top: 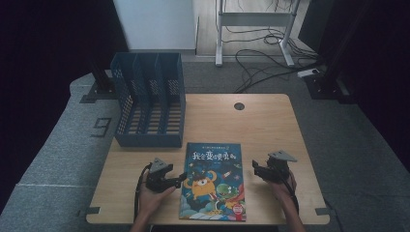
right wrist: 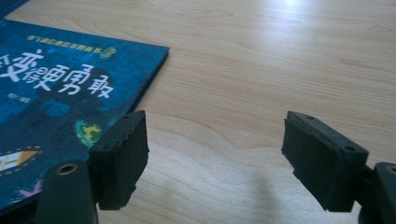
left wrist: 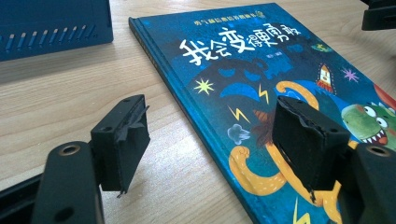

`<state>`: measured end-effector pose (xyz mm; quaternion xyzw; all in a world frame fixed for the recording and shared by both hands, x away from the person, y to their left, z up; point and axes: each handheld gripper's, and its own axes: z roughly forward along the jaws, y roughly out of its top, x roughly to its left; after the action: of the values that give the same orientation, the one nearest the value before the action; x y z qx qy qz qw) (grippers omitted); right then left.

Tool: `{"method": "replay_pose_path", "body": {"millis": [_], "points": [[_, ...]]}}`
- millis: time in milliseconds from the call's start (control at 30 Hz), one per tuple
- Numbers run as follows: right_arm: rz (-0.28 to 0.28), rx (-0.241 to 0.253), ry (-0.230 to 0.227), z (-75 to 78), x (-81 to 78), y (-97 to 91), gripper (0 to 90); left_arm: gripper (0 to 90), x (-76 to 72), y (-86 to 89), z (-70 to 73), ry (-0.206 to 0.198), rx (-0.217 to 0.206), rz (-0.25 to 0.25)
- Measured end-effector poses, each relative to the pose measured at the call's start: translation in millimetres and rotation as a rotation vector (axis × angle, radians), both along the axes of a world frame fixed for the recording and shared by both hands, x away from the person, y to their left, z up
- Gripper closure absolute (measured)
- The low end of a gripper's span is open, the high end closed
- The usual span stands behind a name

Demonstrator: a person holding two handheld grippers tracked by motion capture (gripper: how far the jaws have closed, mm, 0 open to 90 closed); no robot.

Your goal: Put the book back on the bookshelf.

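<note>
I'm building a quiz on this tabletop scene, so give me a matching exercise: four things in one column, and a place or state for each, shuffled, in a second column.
Things:
1. picture book
2. blue file rack
3. left gripper
4. right gripper

Places or states:
A. stands at the table's far left part
B. open, at the book's right edge
C. lies flat, cover up, between the two grippers
D. open, at the book's left edge

Pairs: 1-C, 2-A, 3-D, 4-B
</note>
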<state>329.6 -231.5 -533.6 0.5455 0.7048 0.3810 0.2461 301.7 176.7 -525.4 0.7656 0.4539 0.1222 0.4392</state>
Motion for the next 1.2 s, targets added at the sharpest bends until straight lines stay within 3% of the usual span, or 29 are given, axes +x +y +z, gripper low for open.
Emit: {"method": "replay_pose_path", "body": {"millis": [100,200,633,1200], "points": [[0.018,0.001,-0.007,1.8,-2.8,5.6,22.5,27.2,0.2,-0.4,2.5,-0.006,-0.016,0.000],[0.036,0.018,-0.017,5.3,-6.3,11.1,22.7,27.2,-1.0,-2.0,2.1,-0.008,-0.015,-0.001],[0.097,0.011,-0.046,14.4,-13.4,33.4,23.0,27.1,0.9,-4.9,-1.5,0.005,-0.005,-0.003],[0.148,0.012,-0.012,5.4,-14.4,57.4,22.0,27.1,3.8,-14.3,-7.3,0.031,0.005,-0.012]]}}
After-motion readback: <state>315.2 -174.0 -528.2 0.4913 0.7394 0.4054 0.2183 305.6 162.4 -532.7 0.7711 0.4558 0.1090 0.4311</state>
